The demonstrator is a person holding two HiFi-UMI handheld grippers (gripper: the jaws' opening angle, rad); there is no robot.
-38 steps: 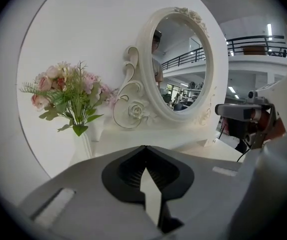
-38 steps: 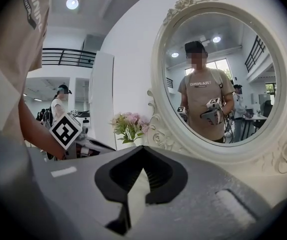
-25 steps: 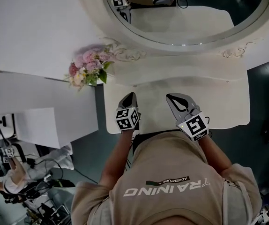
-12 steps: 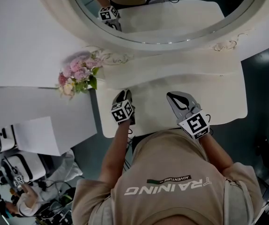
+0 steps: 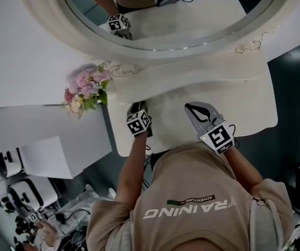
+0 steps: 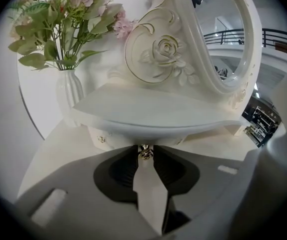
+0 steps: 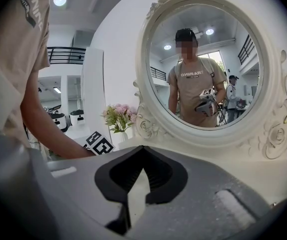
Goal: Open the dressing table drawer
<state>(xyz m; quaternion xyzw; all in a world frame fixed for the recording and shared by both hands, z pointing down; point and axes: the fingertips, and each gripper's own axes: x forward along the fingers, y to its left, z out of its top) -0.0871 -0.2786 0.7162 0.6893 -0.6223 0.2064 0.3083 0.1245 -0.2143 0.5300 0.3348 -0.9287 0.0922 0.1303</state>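
Smooth cream paint with a soft sheen covers the dressing table (image 5: 244, 109), and thin gilt lines trace the carved rose (image 6: 164, 54) beside the mirror (image 5: 192, 20), its glass glossy and clear. Below the mirror, the drawer knob (image 6: 144, 153) gleams like polished metal. Left of the mirror, the ribbed white vase (image 6: 68, 91) shines like glazed ceramic. The right gripper (image 7: 143, 147) shows matt grey plastic, with black ribbed pads (image 7: 166, 176). The person's shirt (image 5: 192, 192) is matt beige cloth.

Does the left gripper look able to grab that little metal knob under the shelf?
Probably yes: the metal knob already sits between the tips of the left gripper, whose jaws are closing on it, and nothing blocks the way.
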